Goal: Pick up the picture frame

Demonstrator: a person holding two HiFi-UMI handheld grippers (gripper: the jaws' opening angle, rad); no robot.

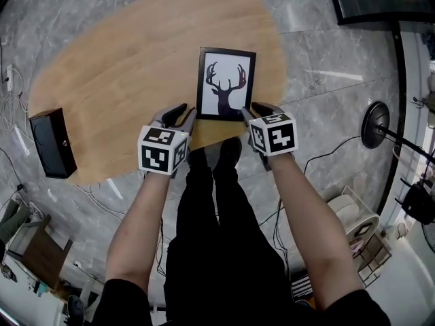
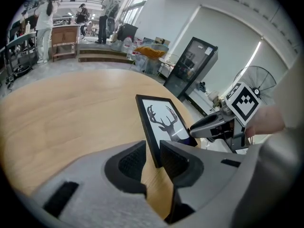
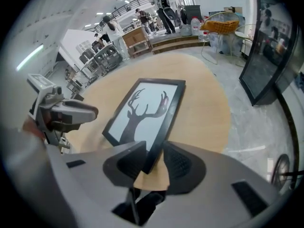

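A black picture frame (image 1: 225, 83) with a deer silhouette lies flat on the oval wooden table (image 1: 122, 60), close to its near edge. My left gripper (image 1: 182, 114) stands at the frame's near left corner. In the left gripper view that corner (image 2: 155, 156) sits between the spread jaws, with a gap on the left pad's side. My right gripper (image 1: 257, 110) is at the near right corner. In the right gripper view the frame's corner (image 3: 151, 156) lies between the jaws, and the pads do not press on it. Both grippers are open.
A black box (image 1: 53, 142) sits at the table's left near edge. A standing fan (image 1: 375, 124) and cables are on the floor to the right. The person's legs (image 1: 214, 202) stand against the table's near edge between the arms.
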